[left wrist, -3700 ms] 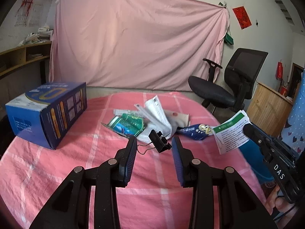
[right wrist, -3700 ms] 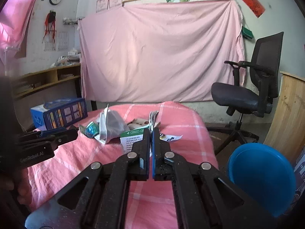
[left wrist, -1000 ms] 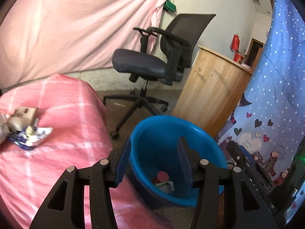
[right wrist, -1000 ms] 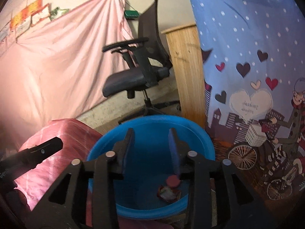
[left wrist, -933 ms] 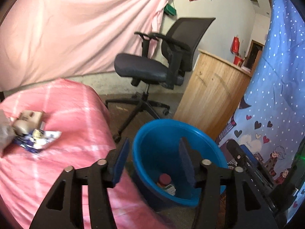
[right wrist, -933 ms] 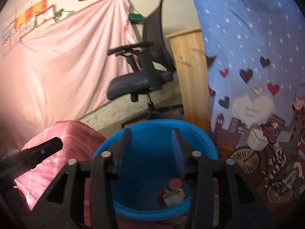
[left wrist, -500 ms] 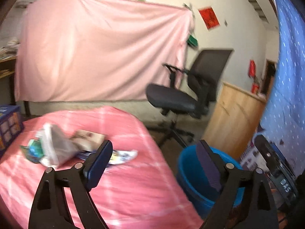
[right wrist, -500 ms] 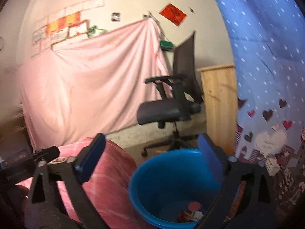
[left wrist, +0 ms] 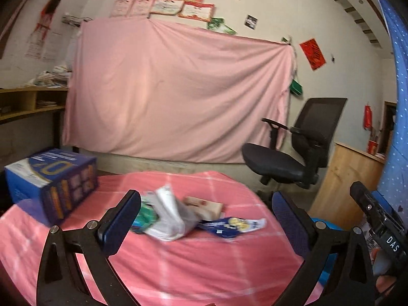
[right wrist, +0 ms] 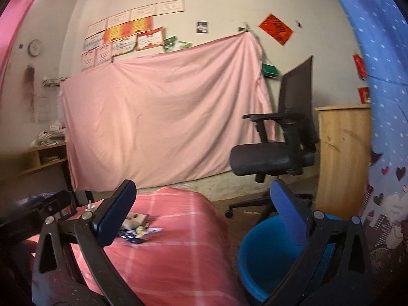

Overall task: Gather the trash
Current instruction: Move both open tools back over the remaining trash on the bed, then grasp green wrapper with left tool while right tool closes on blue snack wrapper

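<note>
Left gripper [left wrist: 206, 214] has its jaws spread wide and opening at this moment, nothing between the blue pads, pointing over the pink checked table [left wrist: 178, 262]. Right gripper [right wrist: 204, 211] also gapes at full spread, empty, aimed past the table's edge. Just ahead of the left jaws sits the trash: a crumpled white bag [left wrist: 169, 219] in the middle of the table, a green packet [left wrist: 144, 215] touching its left side, a small tan carton [left wrist: 204, 204] just behind it, and a blue printed wrapper [left wrist: 230, 225] lying flat to its right. A blue box [left wrist: 51, 178] stands well apart at the table's left. The blue bin [right wrist: 267, 252] is on the floor beside the table, under the right gripper's right finger. Behind it, a black office chair [right wrist: 278, 153] before the pink sheet [left wrist: 173, 94].
</note>
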The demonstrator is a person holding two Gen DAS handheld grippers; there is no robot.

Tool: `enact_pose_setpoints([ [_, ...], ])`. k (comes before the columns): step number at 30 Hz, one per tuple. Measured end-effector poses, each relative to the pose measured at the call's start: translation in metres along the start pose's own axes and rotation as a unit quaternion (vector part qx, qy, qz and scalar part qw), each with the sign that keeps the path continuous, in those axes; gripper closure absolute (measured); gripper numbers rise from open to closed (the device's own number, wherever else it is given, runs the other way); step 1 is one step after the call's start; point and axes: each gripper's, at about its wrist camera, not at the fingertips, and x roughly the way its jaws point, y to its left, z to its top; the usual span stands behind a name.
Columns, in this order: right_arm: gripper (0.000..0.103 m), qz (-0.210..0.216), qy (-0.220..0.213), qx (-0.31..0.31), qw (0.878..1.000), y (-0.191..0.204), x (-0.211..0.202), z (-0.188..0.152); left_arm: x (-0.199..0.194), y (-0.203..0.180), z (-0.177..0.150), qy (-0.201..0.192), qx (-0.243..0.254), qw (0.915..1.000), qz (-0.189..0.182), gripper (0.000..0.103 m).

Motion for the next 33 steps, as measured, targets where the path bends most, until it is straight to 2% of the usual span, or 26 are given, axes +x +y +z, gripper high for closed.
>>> enact_pose_setpoints([
  [7, 0.000, 0.036, 0.006, -0.030, 0.999, 0.036, 0.014, -0.007, -0.018, 0.041, -0.005, -0.022, 0.009, 0.9985, 0.049, 0.002],
  [14, 0.000, 0.050, 0.044, -0.068, 0.995, 0.061, 0.035, -0.021, -0.013, 0.069, -0.020, -0.010, 0.015, 0.9967, 0.080, 0.002],
  [20, 0.000, 0.045, 0.103, -0.097, 0.989, 0.073, 0.066, -0.035, 0.008, 0.088, -0.031, 0.043, 0.023, 0.9955, 0.081, 0.002],
  [23, 0.000, 0.038, 0.122, -0.101, 0.987, 0.074, 0.077, -0.040, 0.020, 0.099, -0.034, 0.070, 0.010, 0.9946, 0.075, 0.002],
  [25, 0.000, 0.038, 0.166, -0.106, 0.980, 0.076, 0.097, -0.050, 0.035, 0.105, -0.035, 0.102, -0.005, 0.9918, 0.076, 0.002],
  [30, 0.000, 0.048, 0.205, -0.130, 0.969, 0.084, 0.124, -0.057, 0.068, 0.115, -0.036, 0.155, -0.032, 0.9843, 0.079, 0.003],
  [32, 0.000, 0.050, 0.221, -0.144, 0.963, 0.089, 0.136, -0.059, 0.075, 0.119, -0.036, 0.159, -0.040, 0.9836, 0.076, 0.006],
  [33, 0.000, 0.050, 0.228, -0.148, 0.961, 0.091, 0.141, -0.060, 0.077, 0.120, -0.035, 0.161, -0.042, 0.9831, 0.075, 0.011],
])
